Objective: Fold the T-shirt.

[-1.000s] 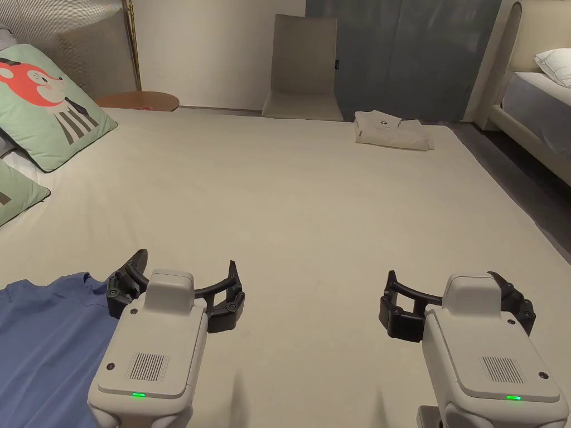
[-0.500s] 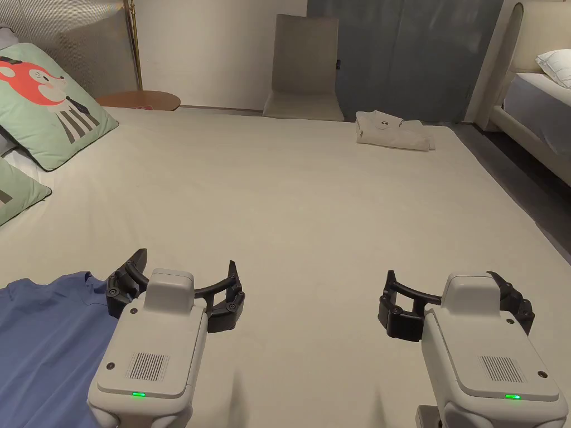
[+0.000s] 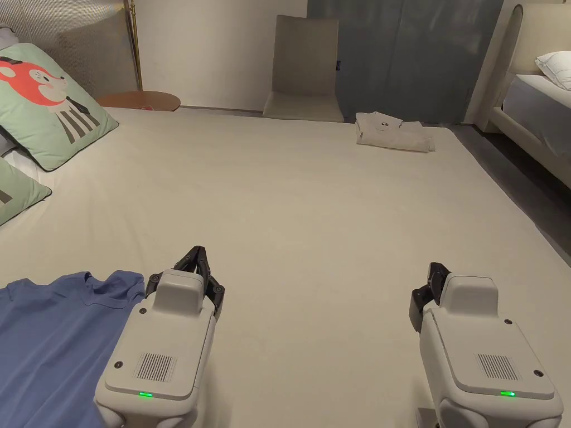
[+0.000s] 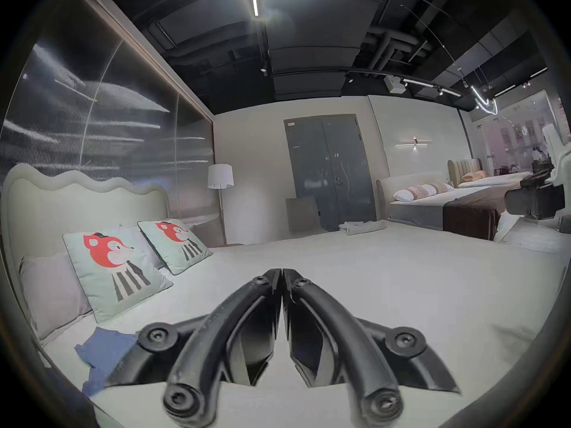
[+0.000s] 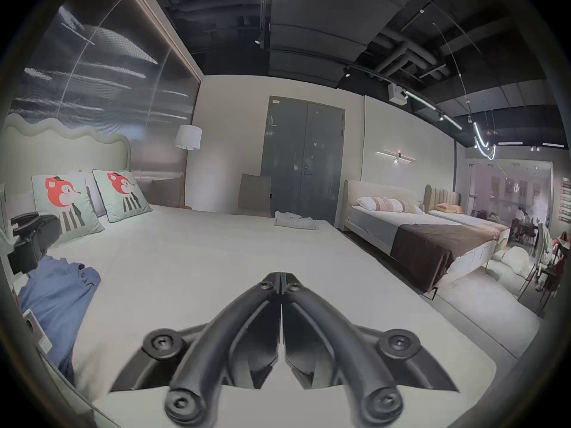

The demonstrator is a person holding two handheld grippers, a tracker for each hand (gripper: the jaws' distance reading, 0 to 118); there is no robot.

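Observation:
A blue T-shirt lies spread on the cream bed at the near left; it also appears as blue cloth in the left gripper view and as a rumpled shirt in the right gripper view. My left gripper hovers just right of the shirt's collar, jaws shut with nothing between them. My right gripper hangs over bare sheet at the near right, also shut and empty.
A folded cream garment rests at the bed's far right corner. Fox-print pillows lean at the left. A beige chair and round wooden table stand beyond the bed. Another bed stands at right across a floor gap.
Both grippers have closed from wide open to shut. Both have drawn slightly back toward me; the shirt's collar edge is now uncovered beside the left gripper.

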